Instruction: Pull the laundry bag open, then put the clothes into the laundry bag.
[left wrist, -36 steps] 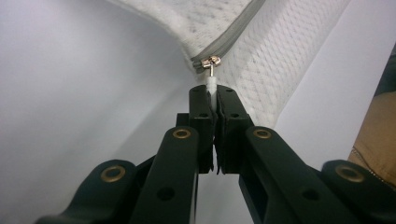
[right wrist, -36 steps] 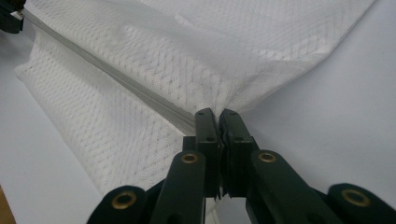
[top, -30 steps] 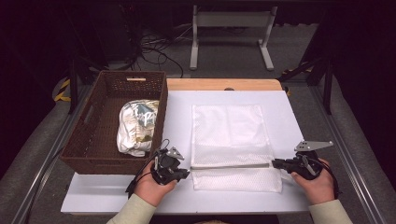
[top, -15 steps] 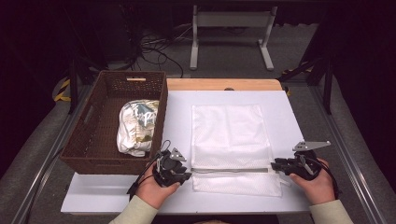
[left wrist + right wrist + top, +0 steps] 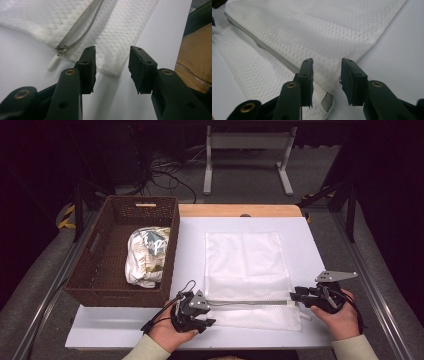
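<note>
A white mesh laundry bag point(image 5: 245, 270) lies flat on the white board point(image 5: 190, 250), its grey zipper point(image 5: 247, 303) running across near the front. My left gripper point(image 5: 209, 318) sits at the bag's front left corner. Its jaws have just been opening, and in the left gripper view the left gripper point(image 5: 112, 67) is open with the bag's corner point(image 5: 110, 53) just ahead of the gap and the zipper pull point(image 5: 59, 49) to the left. My right gripper point(image 5: 296, 296) is at the zipper's right end. Its jaws have also just been opening, and the right gripper point(image 5: 327, 77) stands open around the bag's edge point(image 5: 325, 72) without pressing it.
A brown wicker basket point(image 5: 95, 270) stands on the left with a crumpled pale cloth point(image 5: 146, 256) inside. The wooden table edge point(image 5: 240, 210) shows behind the board. A metal stand point(image 5: 247, 155) and cables lie on the floor beyond. A tan sleeve point(image 5: 195, 62) is close on the right of the left gripper view.
Both grippers' jaws went from shut to open and let go of the bag at the zipper's ends. The left hand drew slightly toward the front edge. The bag stays flat.
</note>
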`<state>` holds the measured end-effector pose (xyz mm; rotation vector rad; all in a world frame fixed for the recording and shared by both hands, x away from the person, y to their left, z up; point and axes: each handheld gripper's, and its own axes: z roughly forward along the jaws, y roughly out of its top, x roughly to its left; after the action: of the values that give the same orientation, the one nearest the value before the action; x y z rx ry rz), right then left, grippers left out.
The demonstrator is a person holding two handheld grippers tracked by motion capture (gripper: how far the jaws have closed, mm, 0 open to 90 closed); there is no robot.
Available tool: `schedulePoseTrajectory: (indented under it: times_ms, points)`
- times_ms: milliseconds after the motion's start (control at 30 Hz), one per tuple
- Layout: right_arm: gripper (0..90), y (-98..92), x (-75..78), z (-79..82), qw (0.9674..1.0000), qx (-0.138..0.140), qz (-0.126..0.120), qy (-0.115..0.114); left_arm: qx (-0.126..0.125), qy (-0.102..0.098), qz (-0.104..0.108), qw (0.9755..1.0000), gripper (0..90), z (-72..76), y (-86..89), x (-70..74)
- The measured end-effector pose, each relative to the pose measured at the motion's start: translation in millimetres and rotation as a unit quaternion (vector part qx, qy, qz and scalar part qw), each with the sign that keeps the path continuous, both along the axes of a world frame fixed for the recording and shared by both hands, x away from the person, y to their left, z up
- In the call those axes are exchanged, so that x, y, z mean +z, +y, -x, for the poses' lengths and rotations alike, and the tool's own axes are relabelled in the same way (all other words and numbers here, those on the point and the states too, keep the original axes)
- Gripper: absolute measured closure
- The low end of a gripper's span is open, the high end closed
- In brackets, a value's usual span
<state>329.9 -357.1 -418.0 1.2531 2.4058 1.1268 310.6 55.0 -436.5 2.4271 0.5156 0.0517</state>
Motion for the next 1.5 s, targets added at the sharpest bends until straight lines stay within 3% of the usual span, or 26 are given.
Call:
schedulePoseTrajectory:
  times_ms: [100,167,233,300,433,500,567,667,767,833,867,967,1067,1167,1267,1300,1333,1400,1500]
  points:
    - [63.3,0.5,0.7,0.5,1.0,0.001,-0.004,0.0,-0.004,0.006,-0.018,0.9998,61.0,-0.6,-5.2,-7.0]
    - [63.8,1.5,1.7,1.2,1.0,0.003,-0.006,-0.003,-0.007,-0.01,-0.036,0.9993,69.9,0.3,-6.4,-7.8]
    - [64.6,2.7,3.2,1.8,0.9999,0.007,-0.008,-0.007,-0.011,0.009,-0.036,0.9992,86.2,-0.2,-5.2,-6.6]
    - [65.0,4.1,4.4,2.4,0.9999,0.01,-0.009,-0.008,-0.017,0.017,-0.038,0.999,87.5,1.5,-5.7,-5.4]
    - [65.2,4.8,5.2,2.8,0.9998,0.013,-0.009,-0.008,-0.057,0.04,-0.039,0.9968,86.7,7.8,-6.6,2.3]
    - [65.2,5.4,5.4,3.1,0.9998,0.014,-0.009,-0.007,-0.075,0.064,-0.048,0.9939,83.1,7.7,-6.3,3.6]
    - [65.2,6.0,5.6,3.3,0.9998,0.016,-0.008,-0.007,-0.07,0.084,-0.057,0.9924,77.0,7.3,-5.3,2.8]
    - [65.1,6.7,7.0,4.2,0.9998,0.017,-0.008,-0.008,-0.062,0.085,-0.052,0.9931,62.3,4.7,-1.7,5.0]
    - [64.9,8.1,7.3,3.9,0.9997,0.022,-0.007,-0.011,-0.035,0.071,-0.018,0.9967,58.8,1.5,6.0,12.3]
    - [64.9,8.9,7.4,4.0,0.9997,0.023,-0.007,-0.009,-0.016,0.046,0.015,0.9987,57.2,0.6,10.2,17.8]
    - [64.7,10.1,7.4,3.7,0.9996,0.026,-0.006,-0.01,-0.011,0.041,0.022,0.9989,57.6,0.7,11.3,19.5]
    - [63.7,12.2,7.8,3.4,0.9994,0.03,-0.006,-0.014,0.013,0.003,0.053,0.9985,53.4,-1.1,15.8,25.4]
    - [63.1,15.1,8.5,3.5,0.9992,0.034,-0.003,-0.02,0.044,-0.022,0.086,0.9951,51.2,-5.1,20.7,32.4]
    - [62.9,18.8,10.1,2.1,0.9989,0.039,-0.004,-0.024,0.074,-0.032,0.109,0.9907,50.0,-12.1,23.7,38.7]
    - [62.3,23.1,12.5,0.3,0.9985,0.047,-0.004,-0.028,0.1,-0.047,0.116,0.9872,46.5,-17.6,24.3,42.4]
    - [62.3,23.1,12.5,0.3,0.9985,0.047,-0.004,-0.028,0.1,-0.047,0.116,0.9872,45.8,-17.6,24.3,42.4]
    - [61.2,26.3,14.4,-0.5,0.9982,0.052,-0.003,-0.031,0.111,-0.052,0.124,0.9848,45.9,-20.2,25.0,44.9]
    - [60.4,28.5,15.9,-1.3,0.998,0.055,-0.003,-0.033,0.118,-0.059,0.129,0.9828,45.9,-22.3,25.3,48.1]
    - [59.1,31.6,17.3,-2.4,0.9977,0.059,-0.002,-0.034,0.122,-0.062,0.135,0.9812,45.8,-24.3,25.9,51.9]
